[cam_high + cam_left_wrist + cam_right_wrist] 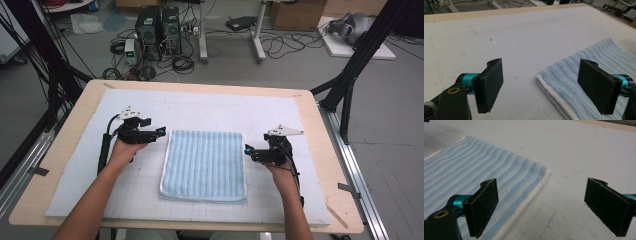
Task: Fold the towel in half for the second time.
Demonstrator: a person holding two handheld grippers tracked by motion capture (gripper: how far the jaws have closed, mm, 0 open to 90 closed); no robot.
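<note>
Blue-and-white striped terry towel (204, 165) lies folded flat mid-surface on the white mat (75, 190); left gripper (161, 131) and right gripper (247, 150) flank its far corners, jaws spread, gripping nothing. Any further fold looks unstarted.

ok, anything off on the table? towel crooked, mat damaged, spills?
Nothing stands out. The folded blue striped towel lies flat and roughly square on the white mat, which shows only faint pen marks. Left gripper and right gripper flank it, jaws open and empty.

High view looks down over the table (70, 150); both claw views skim low, sharing the towel (204, 165).
</note>
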